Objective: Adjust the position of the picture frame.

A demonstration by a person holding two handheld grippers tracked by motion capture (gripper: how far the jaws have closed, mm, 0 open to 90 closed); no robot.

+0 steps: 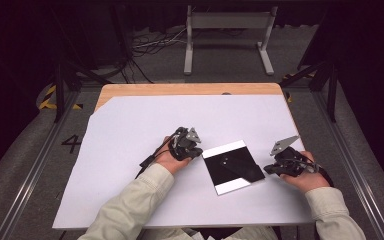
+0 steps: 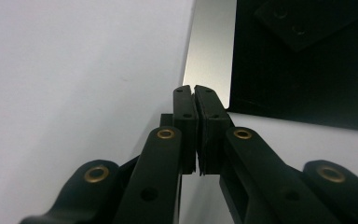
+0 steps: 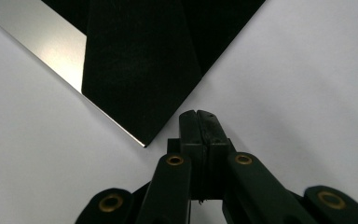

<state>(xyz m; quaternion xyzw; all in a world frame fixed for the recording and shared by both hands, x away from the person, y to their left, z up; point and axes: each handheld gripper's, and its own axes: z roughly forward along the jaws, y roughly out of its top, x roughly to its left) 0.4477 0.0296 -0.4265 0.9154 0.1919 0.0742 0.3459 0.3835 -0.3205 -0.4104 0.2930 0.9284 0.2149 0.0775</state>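
A flat black plate (image 1: 232, 166) with bright strips along two opposite edges lies on the white sheet (image 1: 130, 130) covering the bench, between both hands. The left gripper (image 1: 196, 151) sits just beside the plate's left edge, jaws closed together with nothing between them. The right gripper (image 1: 268, 169) rests at the plate's right corner, jaws likewise pressed together and empty.

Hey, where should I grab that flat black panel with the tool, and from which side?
Grip the black panel at its near right corner, coming in low from the right tool. It lies flat on the white sheet, so only an edge offers purchase.
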